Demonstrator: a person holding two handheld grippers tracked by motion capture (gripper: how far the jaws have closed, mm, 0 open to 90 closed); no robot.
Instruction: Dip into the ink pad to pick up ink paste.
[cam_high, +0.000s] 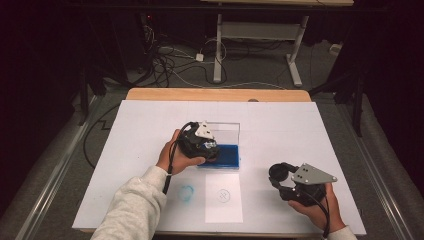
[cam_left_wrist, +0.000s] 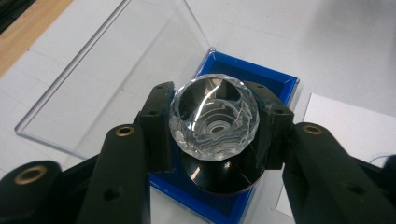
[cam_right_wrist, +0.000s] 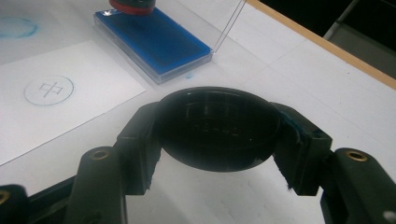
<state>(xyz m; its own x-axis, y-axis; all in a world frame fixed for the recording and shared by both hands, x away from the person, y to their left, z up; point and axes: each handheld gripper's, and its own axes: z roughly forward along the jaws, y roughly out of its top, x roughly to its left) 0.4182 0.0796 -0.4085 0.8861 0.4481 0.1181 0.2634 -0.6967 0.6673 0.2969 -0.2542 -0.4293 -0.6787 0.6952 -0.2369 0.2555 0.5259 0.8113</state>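
A stamp with a clear faceted knob (cam_left_wrist: 215, 112) stands with its black base (cam_left_wrist: 219, 182) on the blue ink pad (cam_left_wrist: 268, 79), and my left gripper (cam_left_wrist: 215, 123) is shut on the knob. In the high view that left gripper (cam_high: 210, 149) is over the ink pad (cam_high: 229, 156), whose clear lid (cam_high: 227, 130) stands open behind it. My right gripper (cam_right_wrist: 217, 140) is shut on a black domed cap (cam_right_wrist: 217, 121). It is held low over the table at the front right (cam_high: 281, 175), apart from the pad.
A white paper slip (cam_high: 223, 197) bearing a round stamped mark (cam_high: 223, 195) lies in front of the pad, with a blue smudged ring (cam_high: 186, 192) on the white sheet to its left. The table's wooden edge (cam_high: 215, 94) runs along the far side.
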